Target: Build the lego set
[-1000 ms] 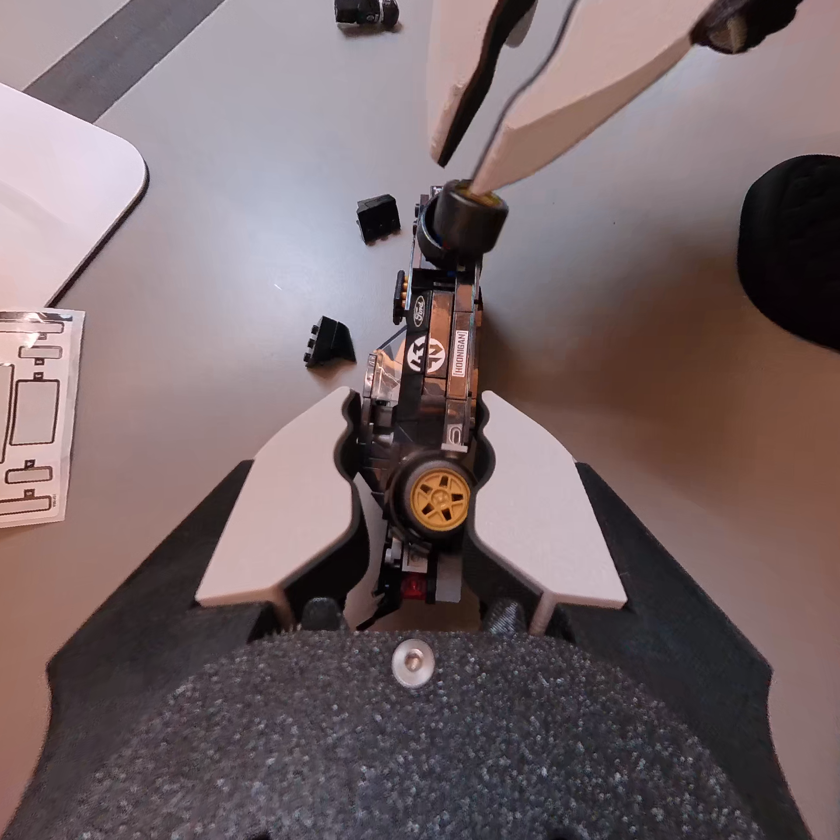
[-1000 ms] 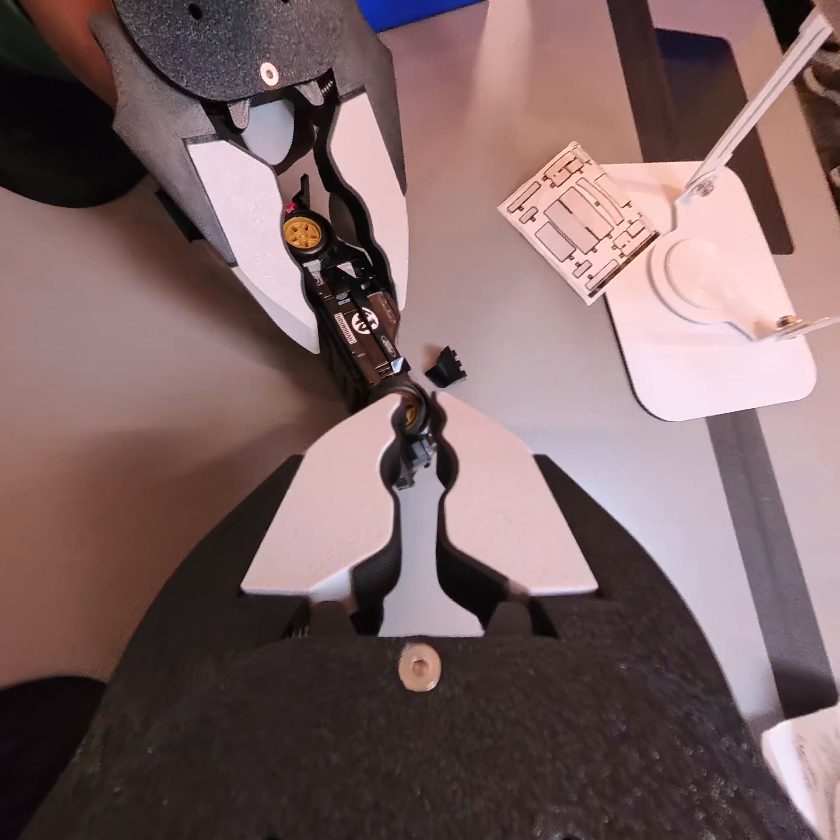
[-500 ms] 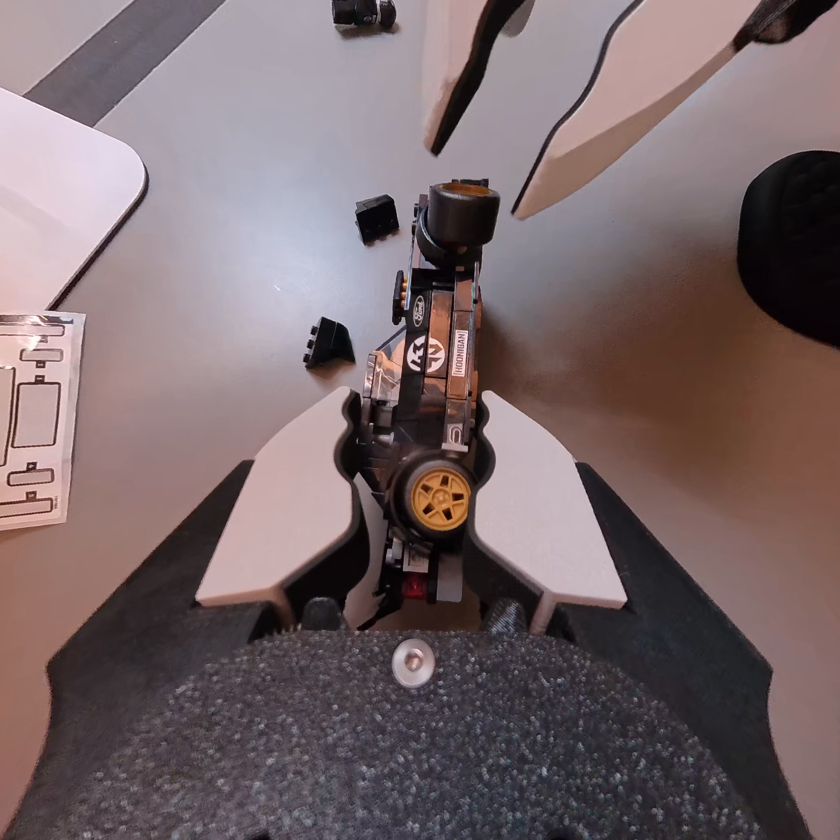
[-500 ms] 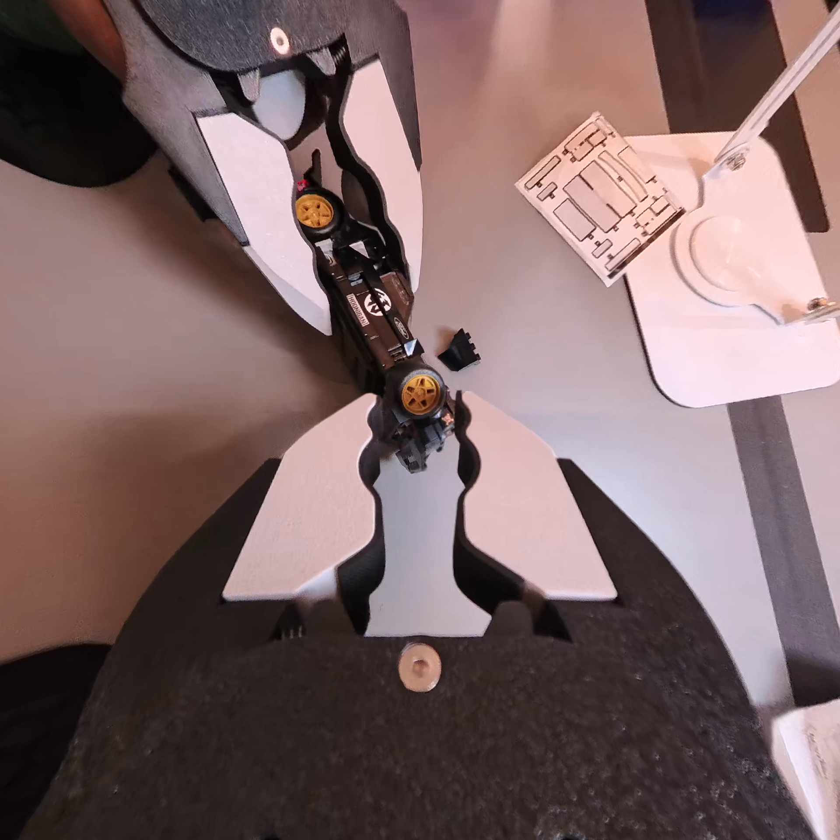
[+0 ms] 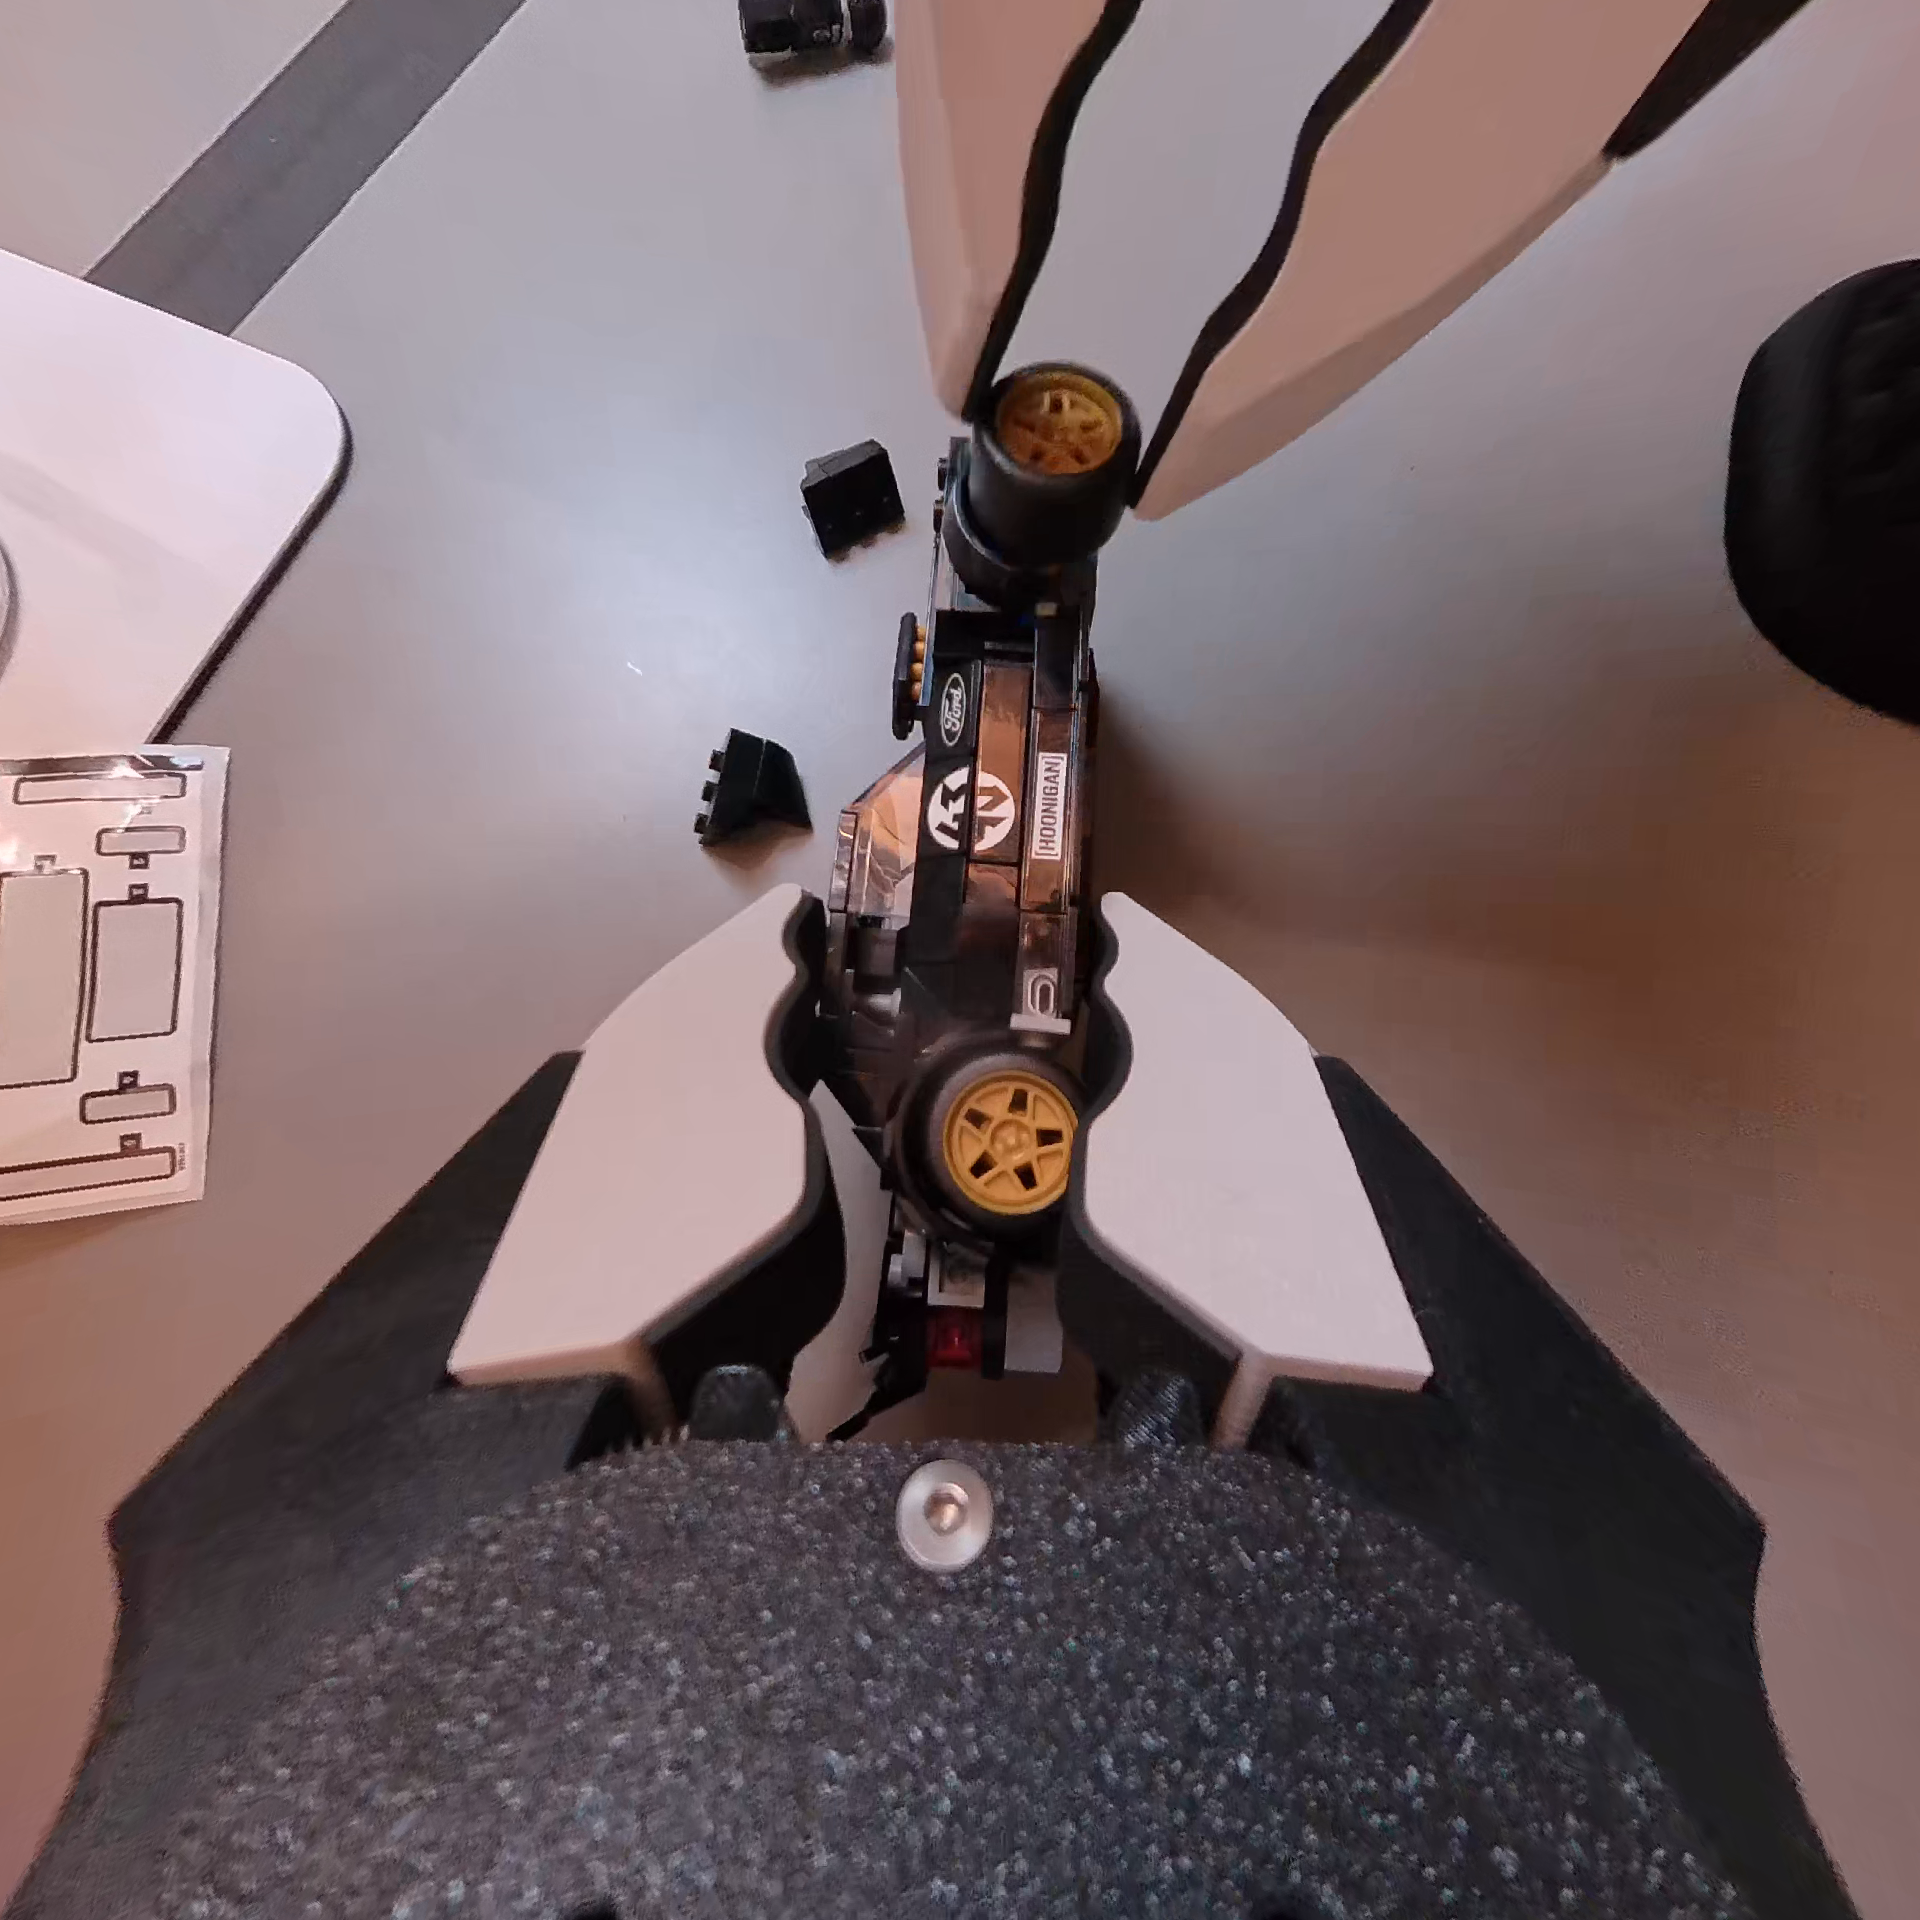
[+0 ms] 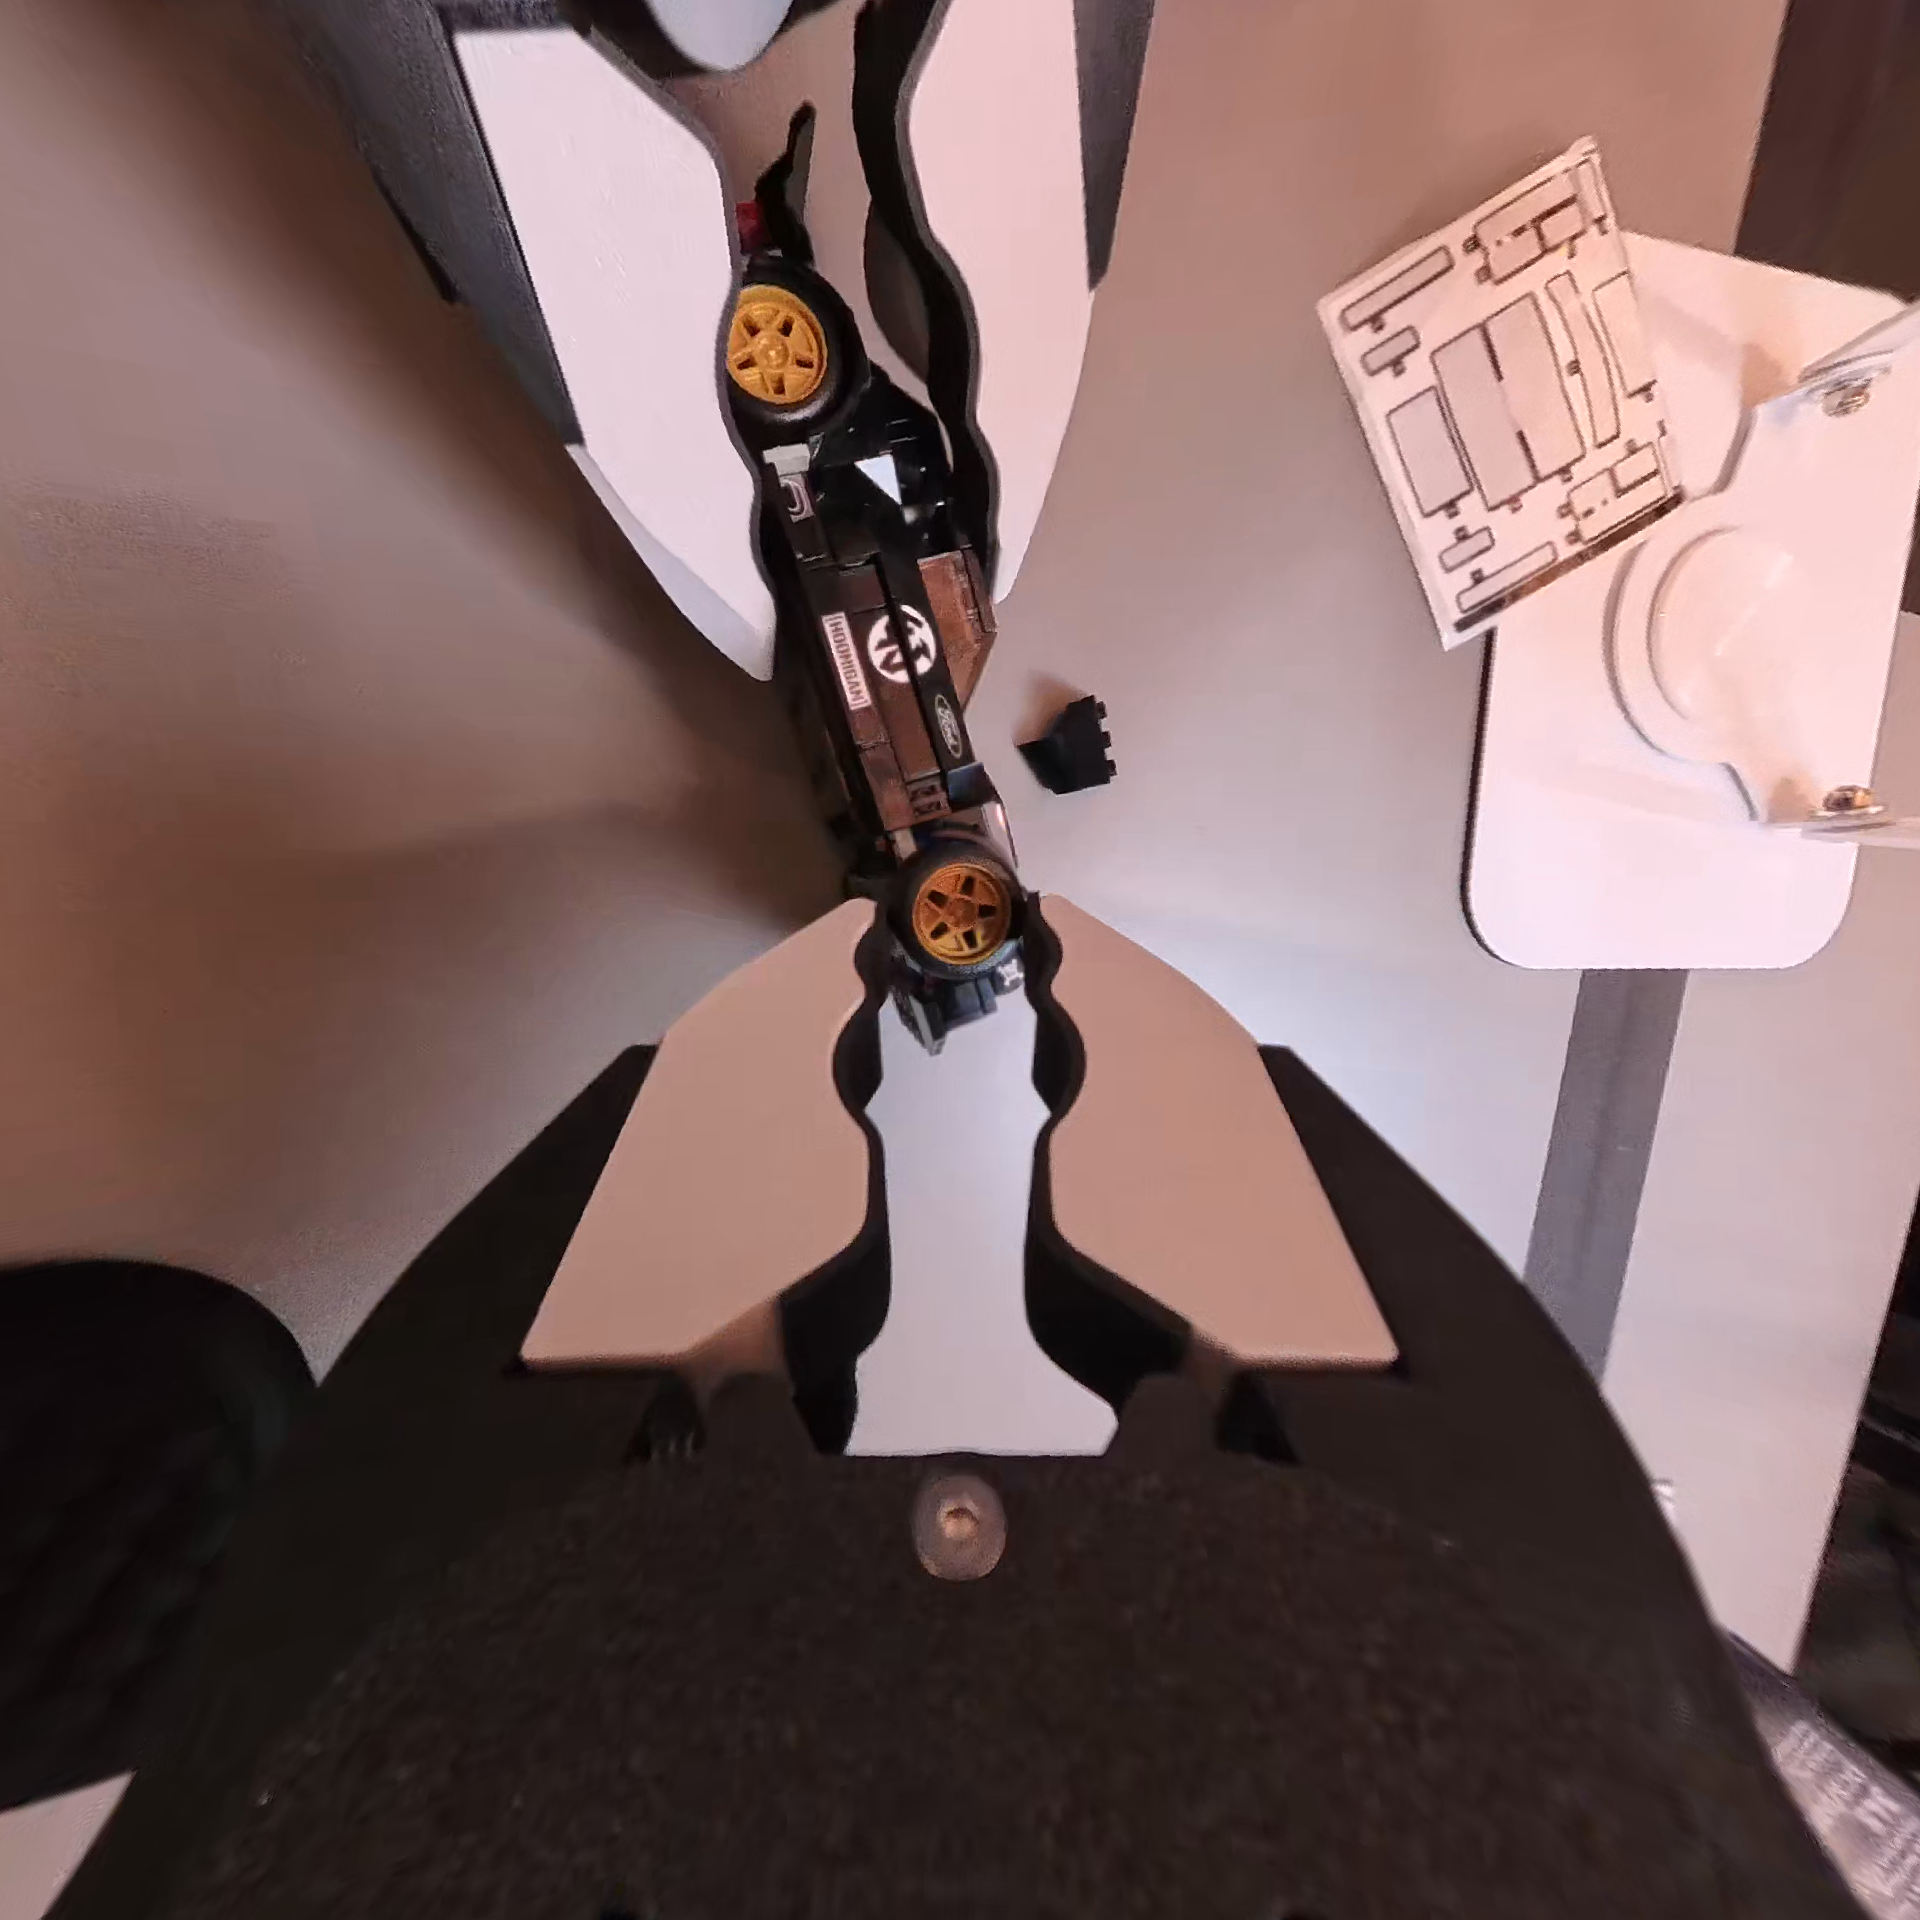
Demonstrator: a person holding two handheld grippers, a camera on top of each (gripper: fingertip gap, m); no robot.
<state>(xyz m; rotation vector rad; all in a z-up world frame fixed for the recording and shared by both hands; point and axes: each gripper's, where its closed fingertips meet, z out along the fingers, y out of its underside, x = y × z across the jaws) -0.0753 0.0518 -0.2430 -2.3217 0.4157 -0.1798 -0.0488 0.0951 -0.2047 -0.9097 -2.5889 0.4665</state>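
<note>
A black lego car [image 5: 987,831] with gold-hubbed wheels lies on its side on the grey table. My left gripper [image 5: 951,935] is shut on its rear half, just ahead of the rear wheel [image 5: 1008,1143]. The car also shows in the right wrist view [image 6: 894,675]. My right gripper [image 6: 956,914] is open, with its fingertips close on either side of the front wheel [image 6: 961,914]. In the left wrist view it [image 5: 1051,452] reaches in from the top around that wheel [image 5: 1055,436]. Whether the fingers touch the tyre is unclear.
Two small black pieces [image 5: 852,499] [image 5: 753,790] lie left of the car, and another [image 5: 810,26] lies at the far edge. A sticker sheet [image 5: 104,977] rests by a white base plate [image 5: 156,468]. A black rounded object [image 5: 1839,499] sits at the right. Both grippers' tips are roughly 20 centimeters from the black rounded object [image 5: 1839,499]. It is also in sight in the right wrist view [image 6: 209,1414].
My right gripper let go of the front wheel, drew back open, then came forward again so its fingers flank the wheel. The left gripper and the car stayed still.
</note>
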